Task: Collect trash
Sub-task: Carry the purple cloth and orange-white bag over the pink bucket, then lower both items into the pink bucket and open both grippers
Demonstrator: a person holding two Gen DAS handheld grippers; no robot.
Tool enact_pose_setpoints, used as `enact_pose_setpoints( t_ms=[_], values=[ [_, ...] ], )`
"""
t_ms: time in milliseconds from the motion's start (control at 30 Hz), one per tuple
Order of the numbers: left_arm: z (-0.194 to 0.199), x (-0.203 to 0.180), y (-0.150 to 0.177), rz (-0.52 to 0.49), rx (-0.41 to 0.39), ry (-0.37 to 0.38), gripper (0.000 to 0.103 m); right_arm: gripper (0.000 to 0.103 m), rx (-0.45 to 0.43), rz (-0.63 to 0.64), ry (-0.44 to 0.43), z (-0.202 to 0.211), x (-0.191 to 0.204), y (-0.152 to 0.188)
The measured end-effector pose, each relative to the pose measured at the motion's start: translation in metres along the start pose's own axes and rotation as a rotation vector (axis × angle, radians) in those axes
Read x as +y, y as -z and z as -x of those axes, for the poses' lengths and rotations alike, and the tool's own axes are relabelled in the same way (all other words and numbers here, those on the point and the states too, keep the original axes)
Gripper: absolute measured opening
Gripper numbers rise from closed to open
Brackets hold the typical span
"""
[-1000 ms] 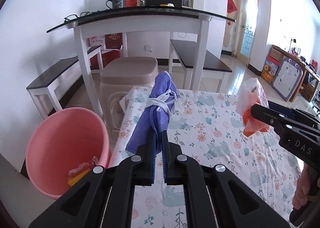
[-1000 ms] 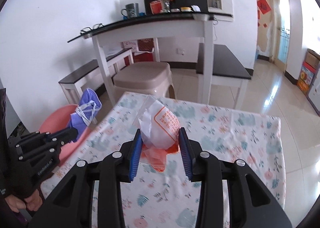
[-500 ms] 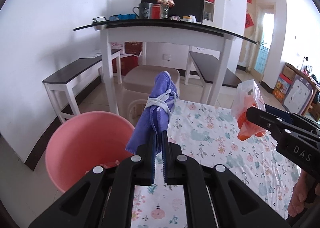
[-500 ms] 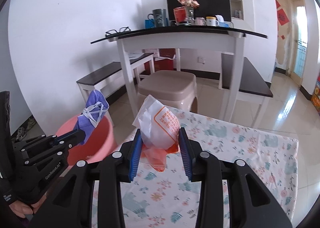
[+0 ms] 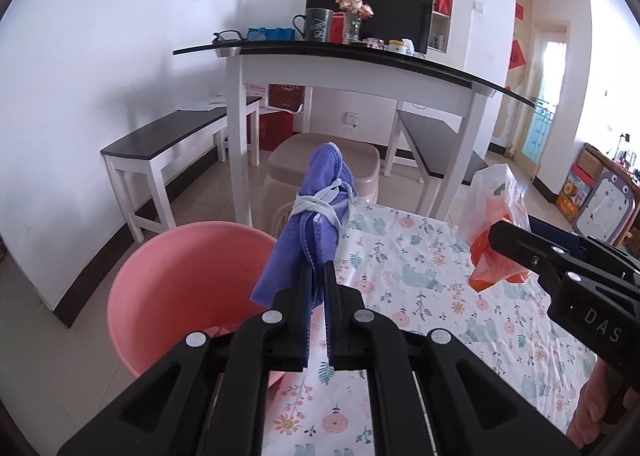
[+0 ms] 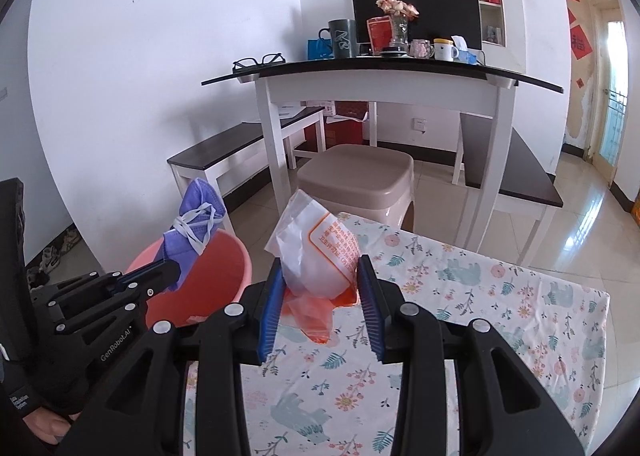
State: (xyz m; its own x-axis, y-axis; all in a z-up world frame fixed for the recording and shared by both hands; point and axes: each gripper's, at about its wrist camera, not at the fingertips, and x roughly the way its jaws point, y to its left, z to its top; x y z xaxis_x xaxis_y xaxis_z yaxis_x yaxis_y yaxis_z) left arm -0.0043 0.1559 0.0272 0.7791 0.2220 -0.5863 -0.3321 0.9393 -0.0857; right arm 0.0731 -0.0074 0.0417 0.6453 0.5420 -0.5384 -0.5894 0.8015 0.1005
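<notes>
My left gripper (image 5: 318, 276) is shut on a purple face mask (image 5: 316, 212) wrapped in its white ear loops, held upright near the left edge of the floral tablecloth (image 5: 420, 288). From the right wrist view that mask (image 6: 196, 224) hangs over the rim of the pink bucket (image 6: 208, 280). The pink bucket (image 5: 180, 280) stands on the floor beside the table, with some scraps in it. My right gripper (image 6: 322, 280) is shut on a crumpled white and orange plastic bag (image 6: 316, 252) above the tablecloth (image 6: 480, 296). In the left wrist view this bag (image 5: 494, 232) shows at the right.
A beige plastic stool (image 6: 356, 180) sits beyond the table's far edge. Behind it stands a white table with a black top (image 5: 360, 60) carrying a mug, flowers and glasses, flanked by dark benches (image 5: 172, 136). A person's hand (image 5: 596, 412) grips the right handle.
Both grippers have swung leftwards with their loads. The pink bucket now sits closer under the mask, and the bag has come nearer the table's left side.
</notes>
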Motion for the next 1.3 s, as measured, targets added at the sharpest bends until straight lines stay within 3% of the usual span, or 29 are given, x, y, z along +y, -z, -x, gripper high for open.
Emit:
enact_pose_setpoints(
  t_ms=[600, 933, 1300],
  values=[
    [-0.005, 0.050, 0.001, 0.057, -0.008, -0.140, 0.005, 0.037, 0.021, 0.060, -0.098, -0.046, 0.052, -0.011],
    [-0.019, 0.095, 0.011, 0.118, 0.032, -0.222, 0.005, 0.037, 0.039, 0.114, -0.178, -0.075, 0.093, -0.016],
    [-0.037, 0.116, 0.019, 0.147, 0.086, -0.274, 0.005, 0.037, 0.092, 0.121, -0.213, -0.105, 0.113, -0.010]
  ],
)
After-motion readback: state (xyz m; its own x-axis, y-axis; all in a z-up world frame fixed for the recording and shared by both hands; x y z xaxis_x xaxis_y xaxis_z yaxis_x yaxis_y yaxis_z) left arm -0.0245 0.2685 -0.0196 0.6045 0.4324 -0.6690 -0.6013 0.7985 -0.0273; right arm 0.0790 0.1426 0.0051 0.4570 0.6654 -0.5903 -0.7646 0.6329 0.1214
